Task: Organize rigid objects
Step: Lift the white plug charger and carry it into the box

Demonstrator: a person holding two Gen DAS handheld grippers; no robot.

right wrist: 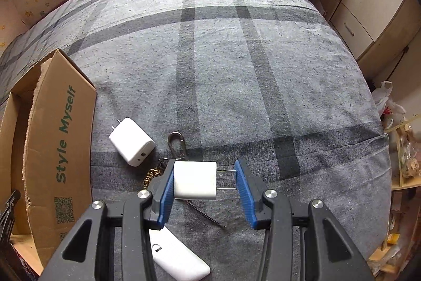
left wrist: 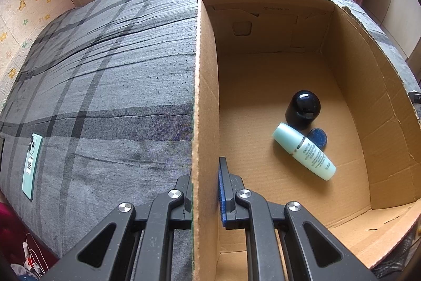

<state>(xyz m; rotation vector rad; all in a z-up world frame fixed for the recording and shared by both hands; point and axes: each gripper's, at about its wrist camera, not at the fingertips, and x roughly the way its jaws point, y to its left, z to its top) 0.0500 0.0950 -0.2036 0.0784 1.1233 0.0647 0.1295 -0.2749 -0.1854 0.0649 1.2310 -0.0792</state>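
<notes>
My left gripper point(left wrist: 206, 188) is shut on the left wall of the open cardboard box point(left wrist: 208, 102), one finger outside and one inside. In the box lie a black round-topped jar point(left wrist: 302, 108), a pale green bottle point(left wrist: 305, 150) and a small blue cap point(left wrist: 317, 136). My right gripper point(right wrist: 205, 182) is shut on a small white charger plug point(right wrist: 195, 180), its prongs against the right pad, the body against the left pad. A second white charger point(right wrist: 131, 142), a carabiner with chain point(right wrist: 176, 144) and a white power bank point(right wrist: 179, 258) lie on the bed.
The bed has a grey plaid cover point(right wrist: 236, 57). A green phone point(left wrist: 32, 165) lies at the far left of the bed. The box's outer side point(right wrist: 61, 149) stands left of my right gripper. Cupboards point(right wrist: 363, 7) and bags point(right wrist: 400, 138) stand beyond the bed's right edge.
</notes>
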